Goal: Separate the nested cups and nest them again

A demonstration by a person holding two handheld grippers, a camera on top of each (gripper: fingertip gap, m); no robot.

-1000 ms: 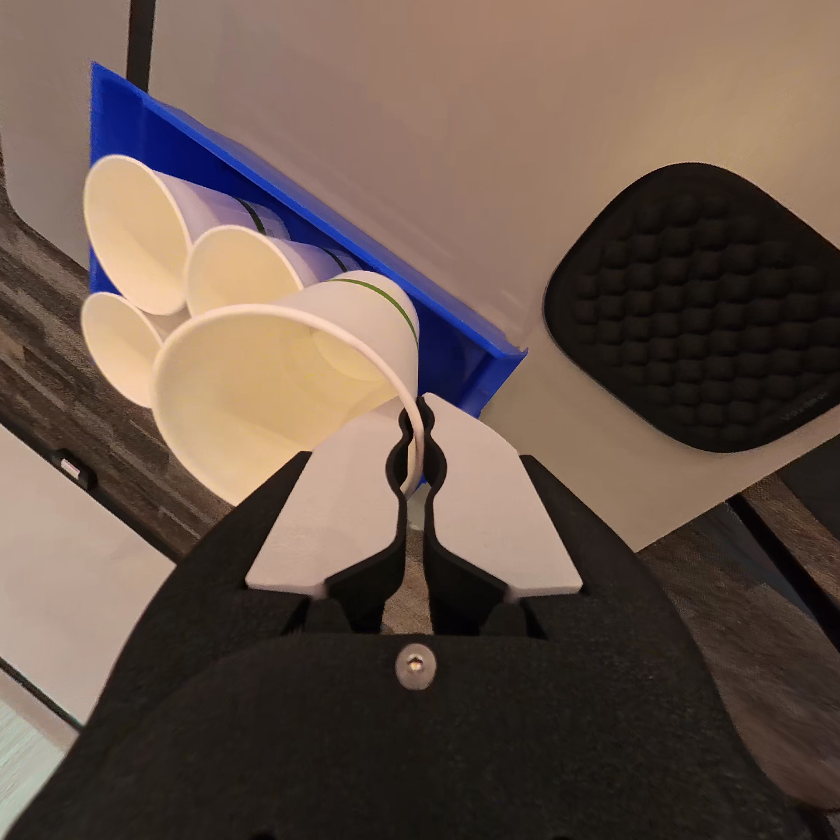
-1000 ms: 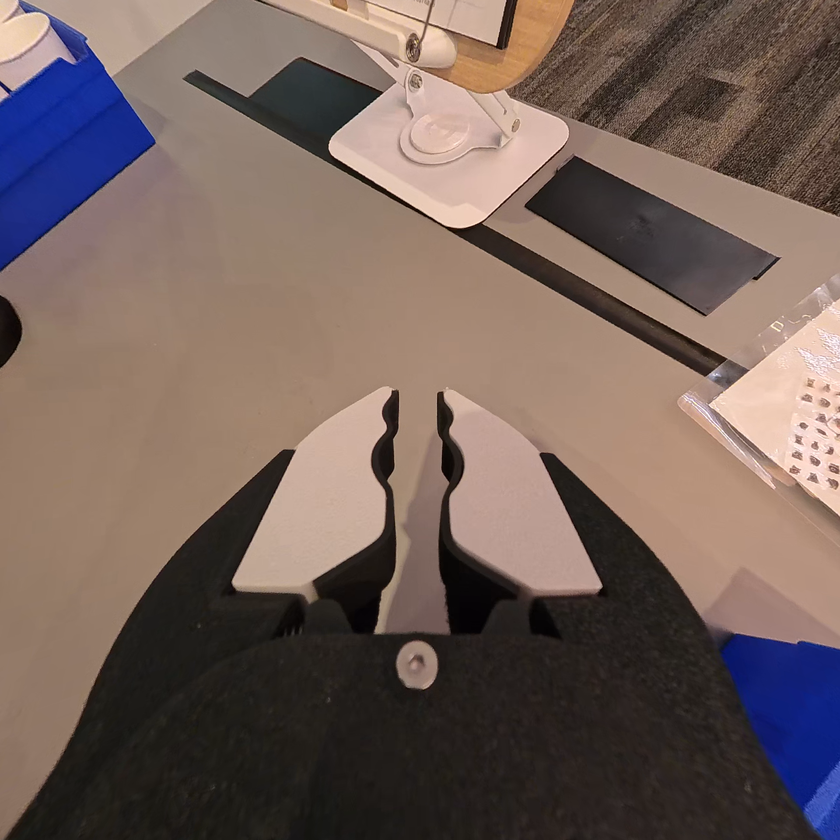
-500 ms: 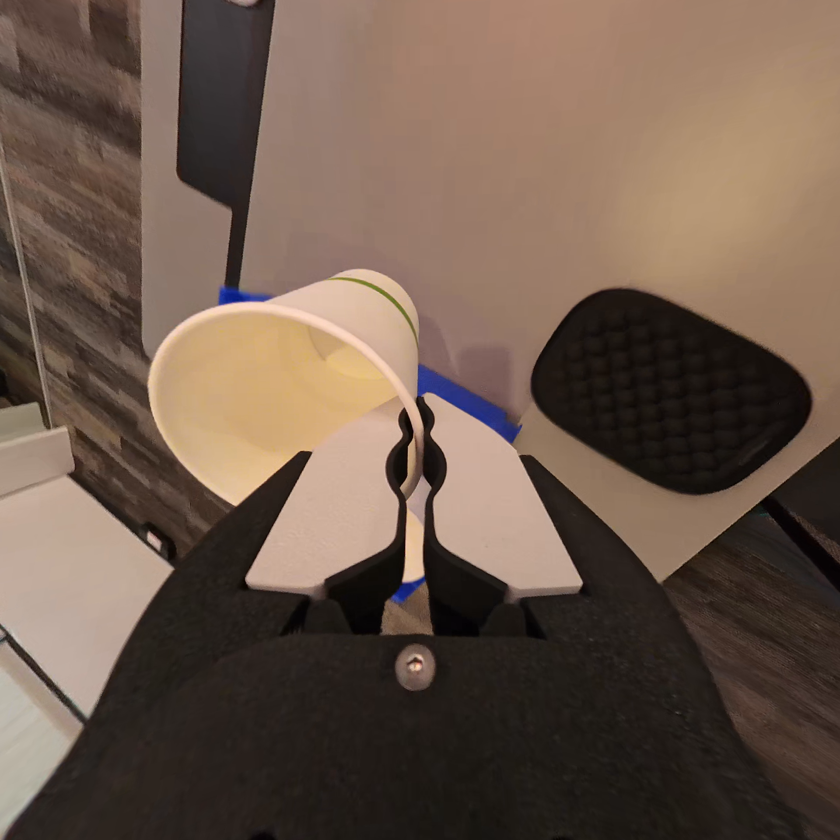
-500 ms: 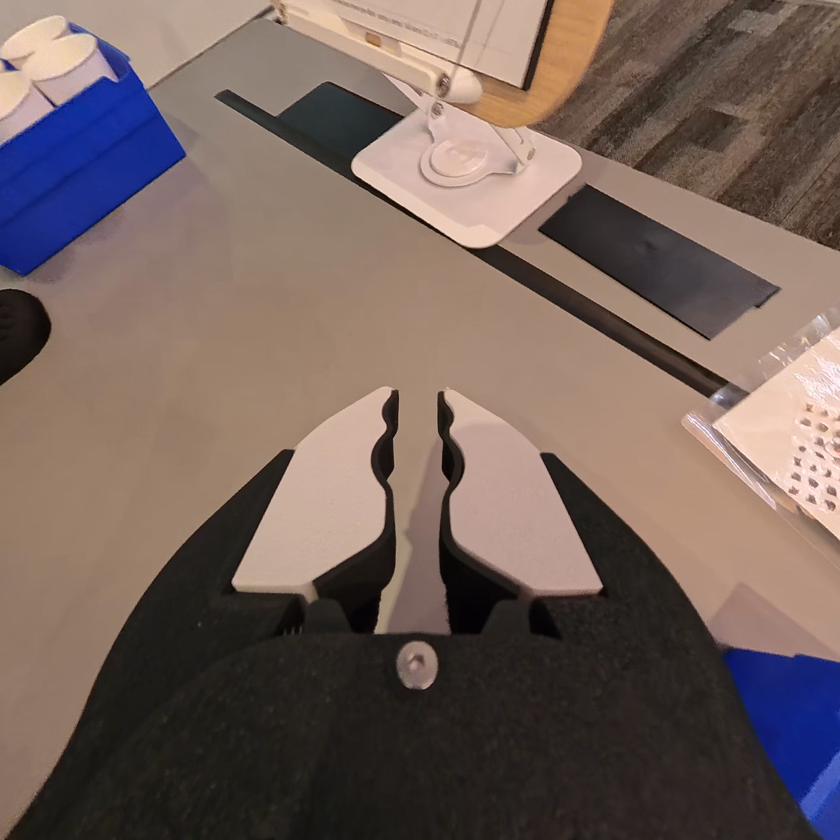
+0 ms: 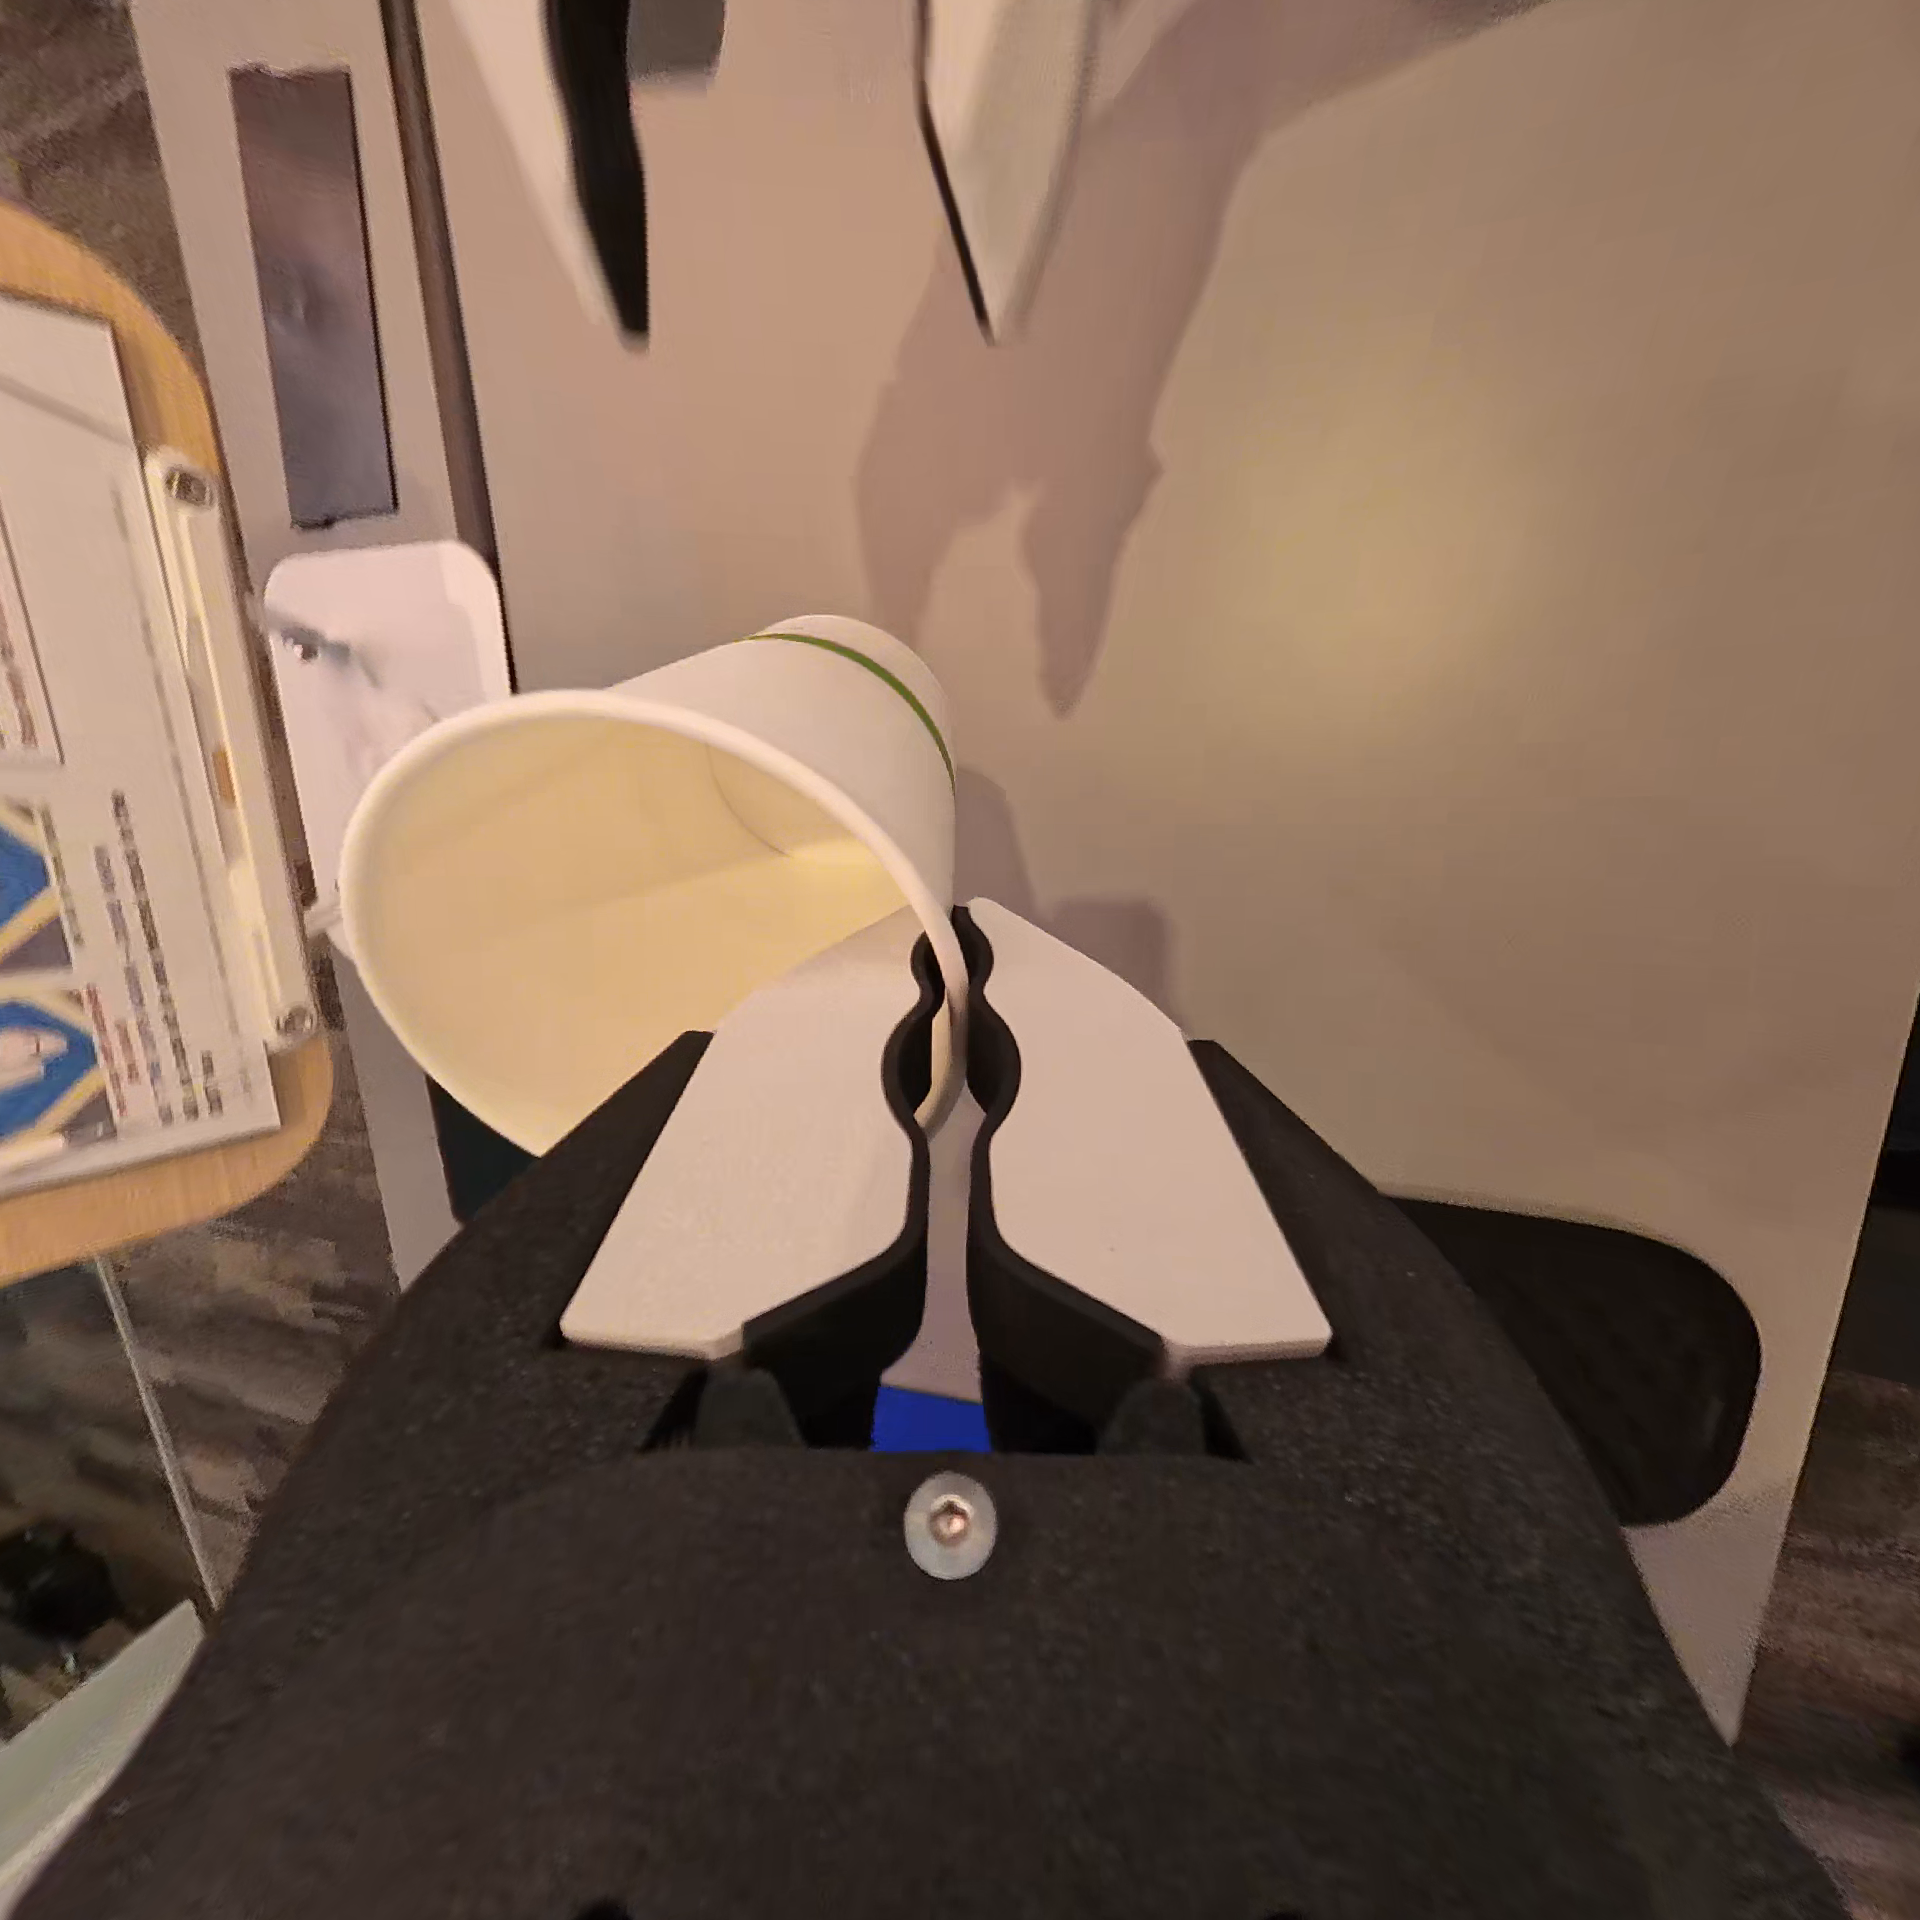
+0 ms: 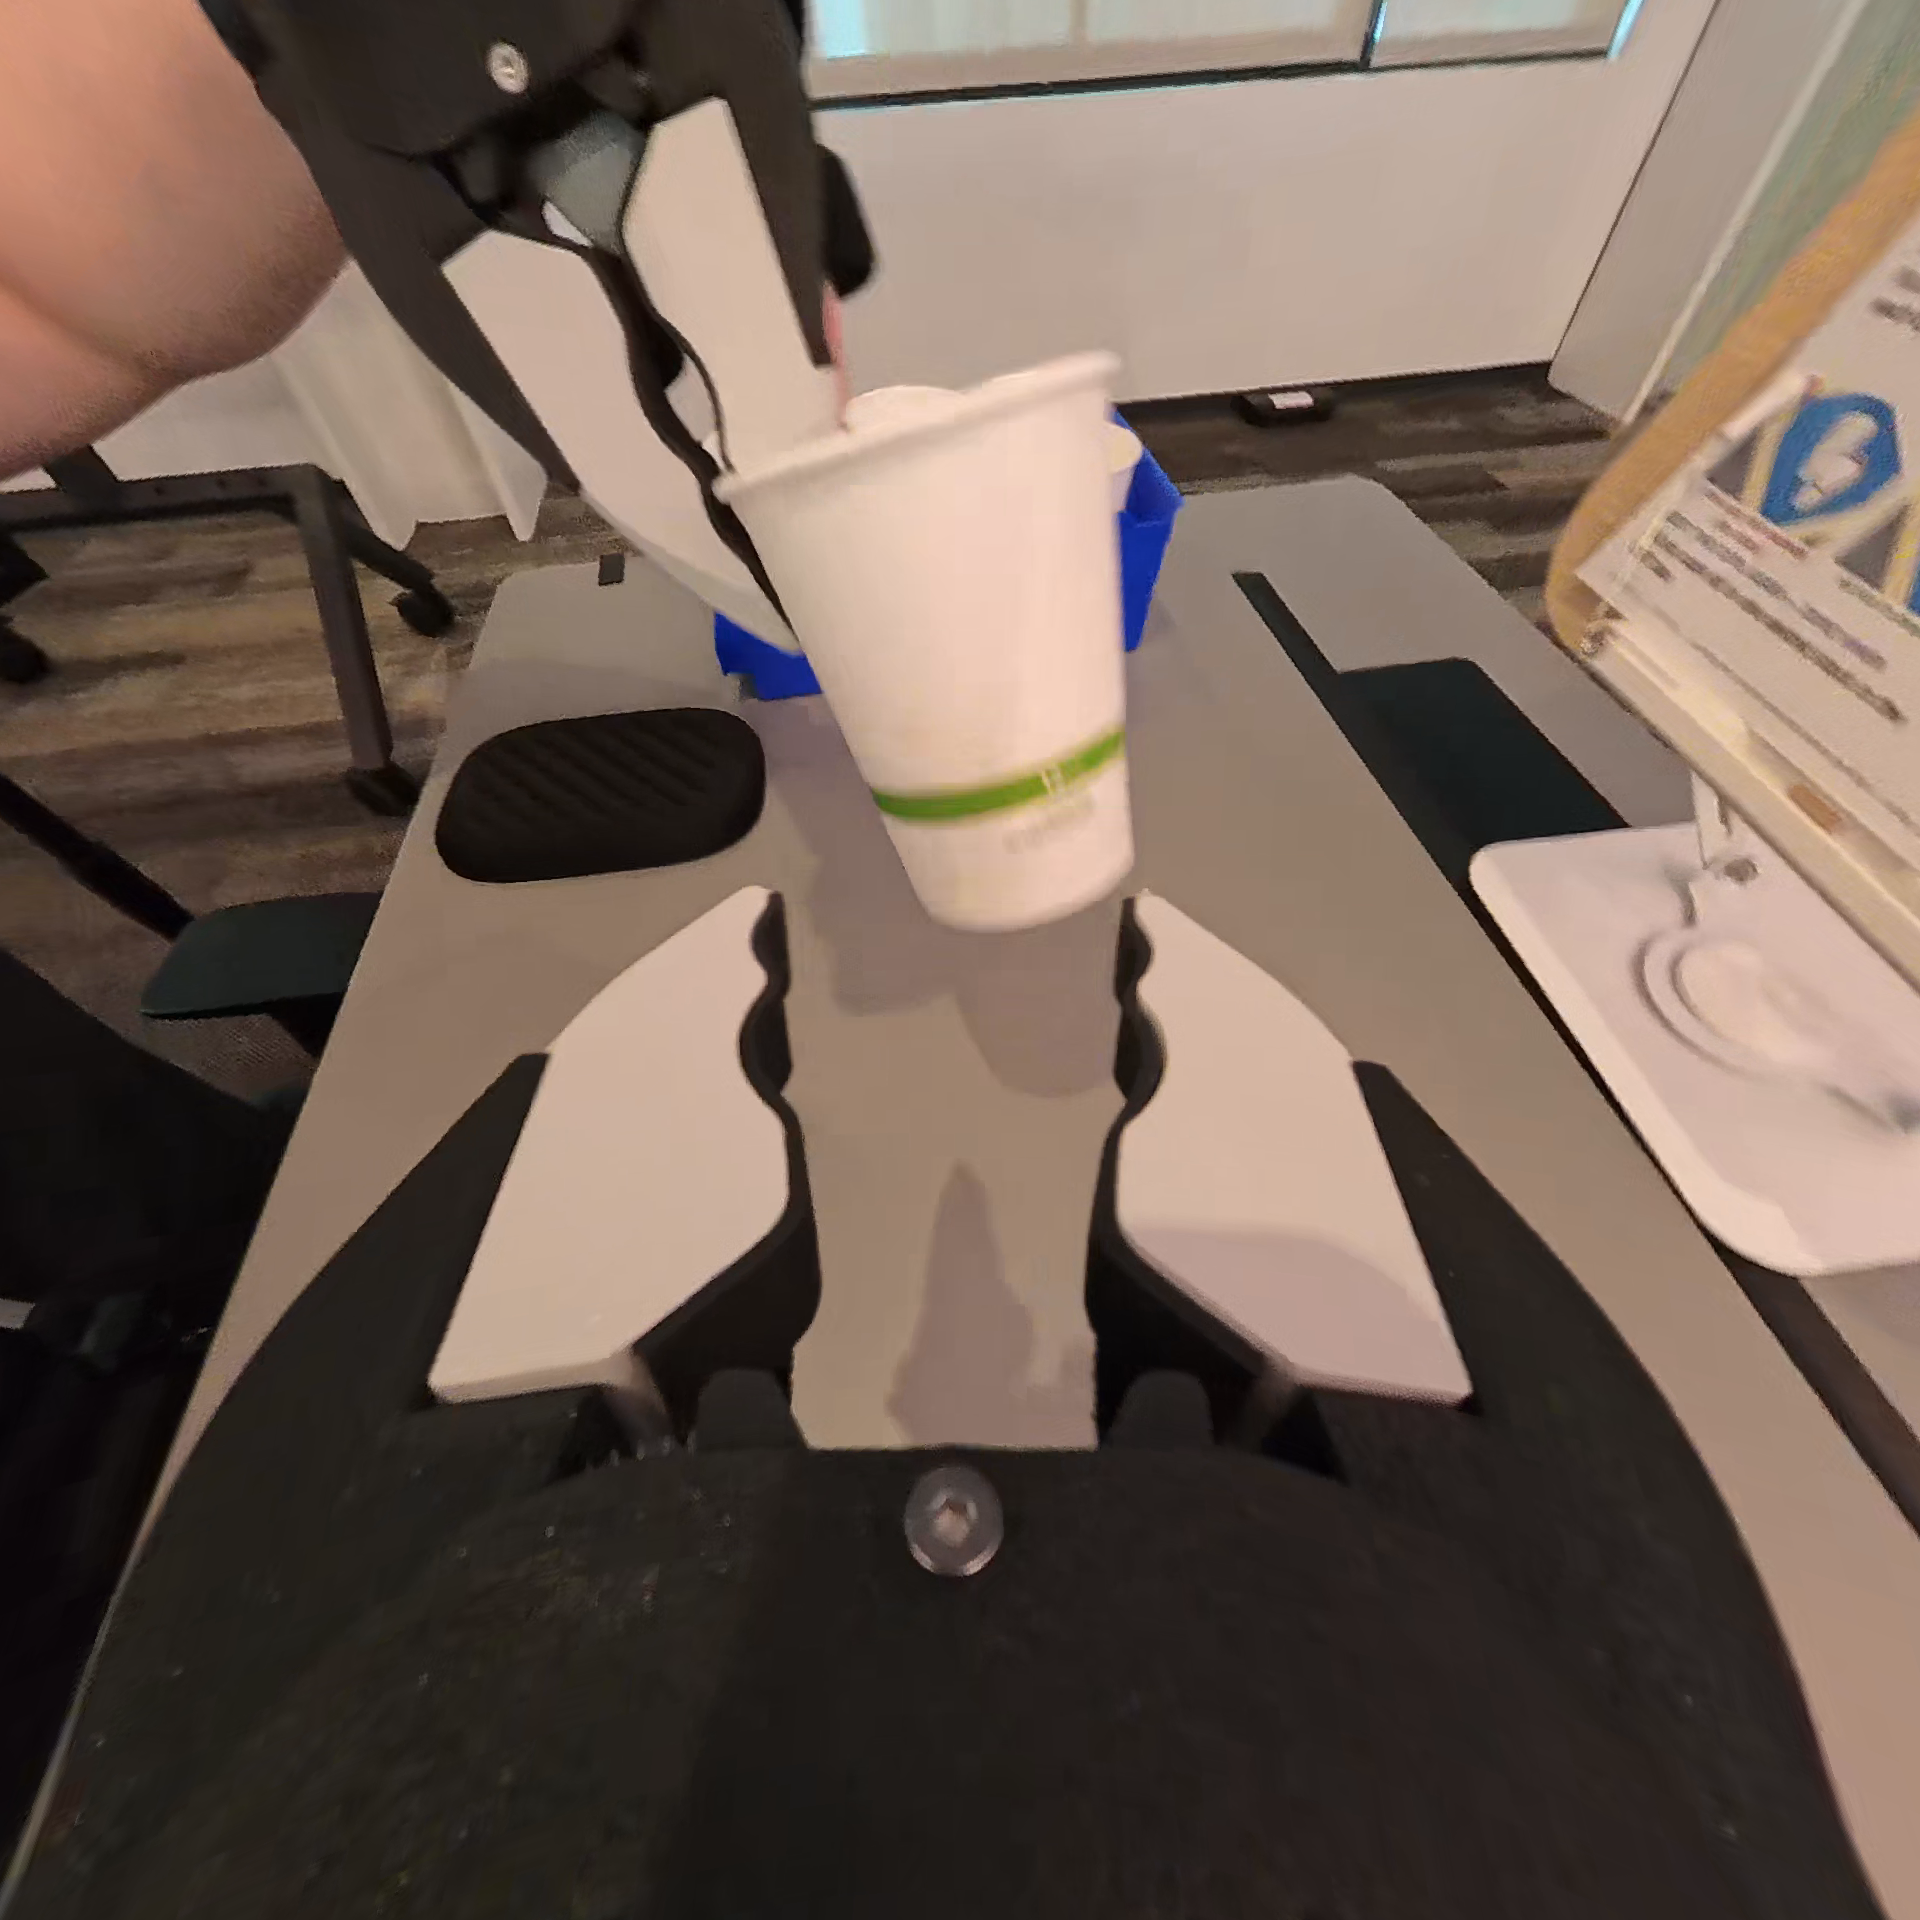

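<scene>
Left gripper was clamped on the rolled rim of a white paper cup with a thin green band near its base; smooth cream interior, tapered wall. In the right wrist view the cup hung tilted above the grey table, clear of the surface. Right gripper had its jaws spread wide, the cup's base just above the fingertips at 12 o'clock. A black ribbed pad lay at 10 o'clock, a blue bin behind the cup, a white stand base at 3 o'clock.
</scene>
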